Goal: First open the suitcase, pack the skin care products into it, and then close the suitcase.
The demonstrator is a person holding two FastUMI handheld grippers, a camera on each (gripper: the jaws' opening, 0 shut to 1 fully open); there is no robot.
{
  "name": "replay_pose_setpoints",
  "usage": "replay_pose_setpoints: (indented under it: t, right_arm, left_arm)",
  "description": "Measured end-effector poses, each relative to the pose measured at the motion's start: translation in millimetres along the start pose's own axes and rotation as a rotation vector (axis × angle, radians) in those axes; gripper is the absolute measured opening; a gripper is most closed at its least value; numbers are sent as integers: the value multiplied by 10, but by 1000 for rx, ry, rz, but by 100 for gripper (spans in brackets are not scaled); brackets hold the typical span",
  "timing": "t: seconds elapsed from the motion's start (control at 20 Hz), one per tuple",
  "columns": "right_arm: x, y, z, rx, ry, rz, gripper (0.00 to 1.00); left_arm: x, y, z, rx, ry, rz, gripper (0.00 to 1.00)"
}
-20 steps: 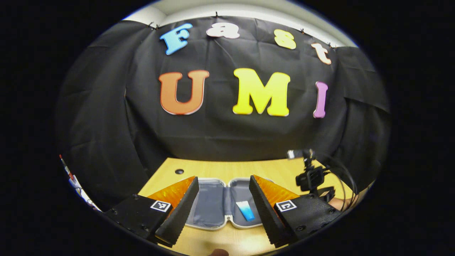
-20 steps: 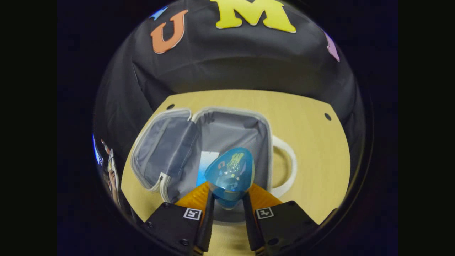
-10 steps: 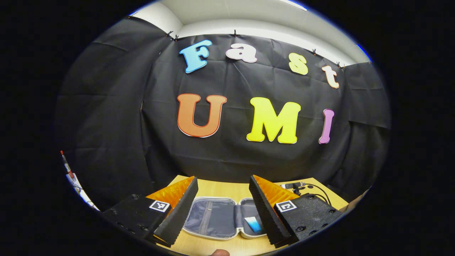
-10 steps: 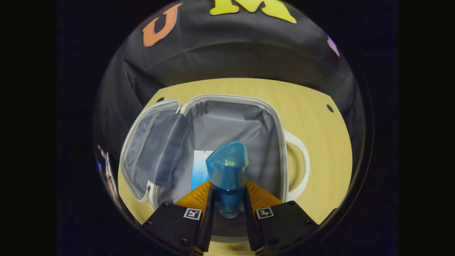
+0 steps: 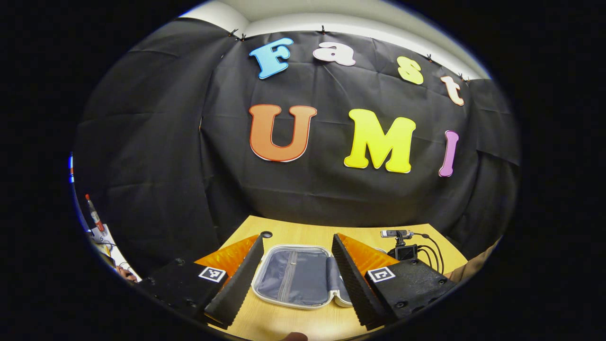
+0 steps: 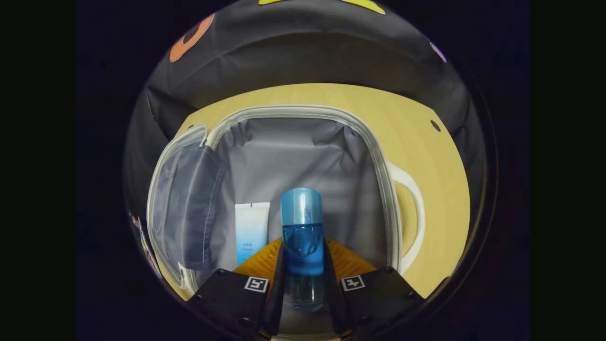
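- Wooden surface in a black-cloth booth; suitcase lies open on it, grey lining up.
- Right tongs clenched on blue bottle, low over the right half.
- White-blue tube lies just left of the bottle; lid flap beyond.
- Left tongs spread, grasping nothing, above the suitcase's left half.
- Small camera and cables stand right of it.

We see both views sharp at centre but strongly bowed toward the edges. Light falls evenly from overhead. The right gripper view is dimmer, its table yellowish, with glare on the blue bottle.
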State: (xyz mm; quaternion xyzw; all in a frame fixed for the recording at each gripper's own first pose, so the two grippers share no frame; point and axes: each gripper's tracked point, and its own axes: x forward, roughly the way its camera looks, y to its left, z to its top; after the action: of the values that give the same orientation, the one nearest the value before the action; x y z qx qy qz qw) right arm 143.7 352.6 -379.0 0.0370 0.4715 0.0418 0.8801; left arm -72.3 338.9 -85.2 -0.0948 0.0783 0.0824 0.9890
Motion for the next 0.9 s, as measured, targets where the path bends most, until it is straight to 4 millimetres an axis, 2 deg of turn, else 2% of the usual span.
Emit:
replay_pose_setpoints:
  t: [0.25, 0.3, 0.35, 0.4, 0.45, 0.6, 0.7, 0.75, 0.8, 0.9]
  right_arm:
    - [-41, 14, -3, 20, 17, -4, 45]
    - [-80, 38, 8, 29, 12, 6, 41]
    - [-134, 96, 32, 31, -2, 28, 43]
    - [-235, 119, 87, 16, -31, 38, 55]
    - [-354, 175, 145, -8, -68, 57, 59]
    - [-950, 174, 541, -100, -267, 45, 80]
    - [-1508, 185, 793, -141, -395, 49, 80]
    - [-1774, 162, 890, -153, -453, 53, 84]
    - [-2071, 146, 993, -162, -511, 65, 80]
    - [-2623, 30, 1132, -175, -618, 73, 81]
  left_arm:
    - [50, 82, -191, -73, 45, 3, 93]
    - [71, 98, -244, -92, 56, 4, 93]
    - [98, 140, -291, -103, 64, -3, 93]
    - [136, 183, -337, -109, 73, -11, 93]
    - [186, 274, -386, -112, 86, -1, 93]
    - [400, 592, -499, -151, 120, 20, 93]
    - [596, 873, -564, -168, 126, 21, 93]
    - [700, 1004, -642, -189, 150, 16, 93]
    - [832, 1125, -745, -224, 175, 2, 93]
    - [1044, 1303, -1022, -335, 258, -29, 94]
